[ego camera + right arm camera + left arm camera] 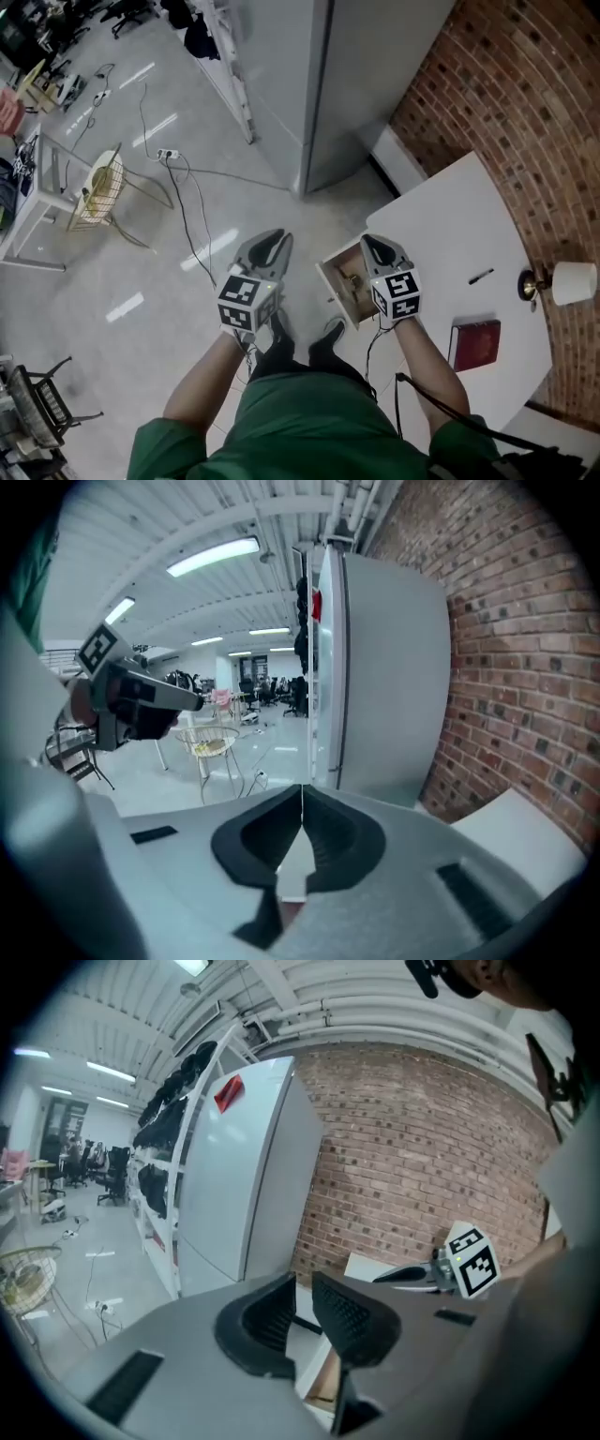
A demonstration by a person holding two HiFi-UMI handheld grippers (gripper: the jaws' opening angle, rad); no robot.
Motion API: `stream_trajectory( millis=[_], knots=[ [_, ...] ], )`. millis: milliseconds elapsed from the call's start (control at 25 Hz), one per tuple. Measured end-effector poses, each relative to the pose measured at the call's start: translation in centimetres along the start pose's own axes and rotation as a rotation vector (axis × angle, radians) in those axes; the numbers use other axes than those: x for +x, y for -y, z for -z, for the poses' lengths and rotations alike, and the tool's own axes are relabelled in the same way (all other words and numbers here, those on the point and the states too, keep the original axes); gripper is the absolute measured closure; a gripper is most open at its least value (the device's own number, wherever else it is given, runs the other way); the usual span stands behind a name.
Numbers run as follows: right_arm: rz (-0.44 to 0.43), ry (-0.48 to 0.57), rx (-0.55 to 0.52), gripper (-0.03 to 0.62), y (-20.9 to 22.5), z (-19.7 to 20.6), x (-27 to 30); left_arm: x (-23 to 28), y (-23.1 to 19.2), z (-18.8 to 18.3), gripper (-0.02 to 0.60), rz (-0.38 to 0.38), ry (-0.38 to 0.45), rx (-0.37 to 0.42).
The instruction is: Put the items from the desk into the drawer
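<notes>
Your left gripper [272, 236] hangs over the floor, well off the desk's [450, 216] left edge. Its jaws stand a narrow gap apart with nothing between them. Your right gripper [375, 242] sits over the drawer [339, 277], which is pulled out from the desk's left edge. Its jaws meet at the tips and grip nothing.

Something small and brassy lies inside the drawer, too small to tell what it is. On the desk, the red book [474, 343] lies flat near the near edge, just right of your right forearm. The pen [481, 276] lies farther in, well apart from the book, about midway across the top. The lamp [561, 283] stands at the right edge, by the brick wall [525, 84].
</notes>
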State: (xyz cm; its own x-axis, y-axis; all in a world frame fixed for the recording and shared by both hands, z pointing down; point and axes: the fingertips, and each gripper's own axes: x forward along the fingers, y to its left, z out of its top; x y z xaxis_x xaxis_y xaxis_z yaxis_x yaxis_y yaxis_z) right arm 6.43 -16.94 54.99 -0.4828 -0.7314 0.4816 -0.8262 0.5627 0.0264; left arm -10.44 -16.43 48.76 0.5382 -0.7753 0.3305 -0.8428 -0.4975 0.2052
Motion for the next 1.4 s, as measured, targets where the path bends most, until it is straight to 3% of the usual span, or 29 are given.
stream_trajectory(
  millis=[320, 440, 640, 880, 1160, 1400],
  knots=[
    [0.007, 0.221, 0.070, 0.589, 2.5, -12.2, -4.0, -1.1, 2.6, -10.4, 0.531, 0.029, 0.142, 0.050],
    [0.017, 0.291, 0.059, 0.588, 2.9, -16.0, -5.2, -1.1, 2.6, -13.3, 0.531, 0.027, 0.218, 0.085],
    [0.021, 0.403, 0.015, 0.589, 2.3, -21.8, -7.2, -1.9, 4.6, -18.1, 0.531, 0.063, 0.263, 0.118],
    [-0.012, 0.559, 0.024, 0.589, 2.0, -28.4, -10.7, -3.3, 7.0, -25.2, 0.531, 0.079, 0.434, 0.211],
    [0.024, 0.767, 0.059, 0.587, 2.8, -33.3, -15.0, -4.6, 9.6, -29.5, 0.531, 0.052, 0.569, 0.375],
    [0.121, 0.782, -0.042, 0.591, 3.1, -33.5, -16.6, -4.9, 10.0, -30.2, 0.531, 0.027, 0.589, 0.409]
  ],
)
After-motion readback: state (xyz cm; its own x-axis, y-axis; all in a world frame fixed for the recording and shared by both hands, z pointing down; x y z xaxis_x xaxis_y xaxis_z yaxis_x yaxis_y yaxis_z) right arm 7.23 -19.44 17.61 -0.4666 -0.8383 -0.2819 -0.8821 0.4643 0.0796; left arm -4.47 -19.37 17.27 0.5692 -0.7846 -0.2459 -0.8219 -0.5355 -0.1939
